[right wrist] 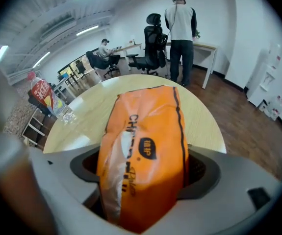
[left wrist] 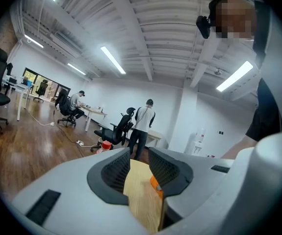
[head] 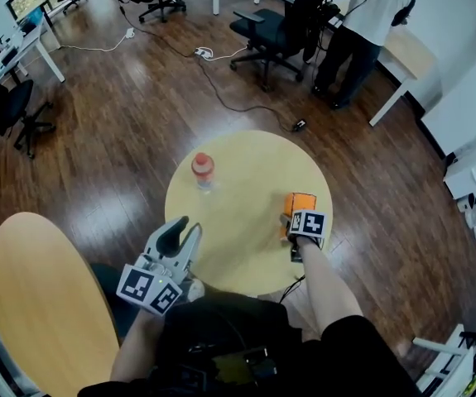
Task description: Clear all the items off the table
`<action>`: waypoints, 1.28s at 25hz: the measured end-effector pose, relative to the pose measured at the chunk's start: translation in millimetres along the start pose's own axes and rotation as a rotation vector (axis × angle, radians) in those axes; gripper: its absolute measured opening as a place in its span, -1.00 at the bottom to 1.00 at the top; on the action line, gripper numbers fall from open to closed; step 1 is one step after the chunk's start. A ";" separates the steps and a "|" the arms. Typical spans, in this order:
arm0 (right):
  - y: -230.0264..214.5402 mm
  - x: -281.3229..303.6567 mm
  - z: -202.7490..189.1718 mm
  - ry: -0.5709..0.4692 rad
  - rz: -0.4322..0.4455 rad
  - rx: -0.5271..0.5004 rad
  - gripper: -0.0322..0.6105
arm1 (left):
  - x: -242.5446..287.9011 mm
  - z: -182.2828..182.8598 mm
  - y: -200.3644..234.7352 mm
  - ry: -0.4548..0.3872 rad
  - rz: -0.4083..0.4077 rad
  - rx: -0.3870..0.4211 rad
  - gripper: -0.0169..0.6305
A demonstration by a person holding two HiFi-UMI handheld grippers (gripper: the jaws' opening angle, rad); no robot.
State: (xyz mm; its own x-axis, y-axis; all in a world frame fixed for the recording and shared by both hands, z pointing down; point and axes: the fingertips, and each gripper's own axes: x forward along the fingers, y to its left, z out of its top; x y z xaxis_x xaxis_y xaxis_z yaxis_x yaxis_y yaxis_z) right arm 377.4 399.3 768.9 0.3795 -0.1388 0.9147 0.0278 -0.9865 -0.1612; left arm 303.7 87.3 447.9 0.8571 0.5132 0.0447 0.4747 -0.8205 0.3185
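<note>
The orange snack bag (right wrist: 145, 131) lies at the right side of the round table (head: 238, 160) in the head view, and it is already between the jaws of the right gripper (right wrist: 144, 166). These jaws stand wide and the bag fills the whole gap; both pads seem to meet its sides.

I judge this bag light, soft and full of air. The film is smooth, so it can slip, and the contents may break if it is pressed hard. A gentle grip across the middle of its width, as now, looks right to me.

The left gripper (left wrist: 140, 165) is at the lower left of the table in the head view, at the near edge. Its jaws are only a little apart and there is nothing between them; only the table top shows through the gap.

The bottle (head: 203, 170) with a red cap stands upright at the upper left of the table, well apart from the bag. It is probably stiffer and heavier, and round, so I would take it at the body, below the cap.

Counted on the table: one bag and one bottle, two items in all.
</note>
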 end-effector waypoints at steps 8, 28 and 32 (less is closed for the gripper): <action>31.9 -69.0 21.9 -0.227 0.193 -0.103 0.45 | -10.3 15.0 -5.0 -0.063 0.090 0.057 -0.58; 278.1 -195.5 -43.0 -0.403 0.634 -1.025 0.45 | -339.1 12.6 15.4 -0.411 0.893 0.045 -0.75; 363.3 -202.9 -68.7 -0.398 0.726 -1.098 0.45 | -384.0 19.9 24.7 -0.416 0.932 0.098 -0.75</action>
State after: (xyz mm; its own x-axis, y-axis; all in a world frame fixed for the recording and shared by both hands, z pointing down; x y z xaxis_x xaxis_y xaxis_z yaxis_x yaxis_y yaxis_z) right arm 246.9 63.1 550.2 0.2365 -0.7976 0.5549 -0.9568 -0.2906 -0.0100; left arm -9.8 -135.1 419.8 0.8862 -0.4517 -0.1029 -0.4175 -0.8750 0.2451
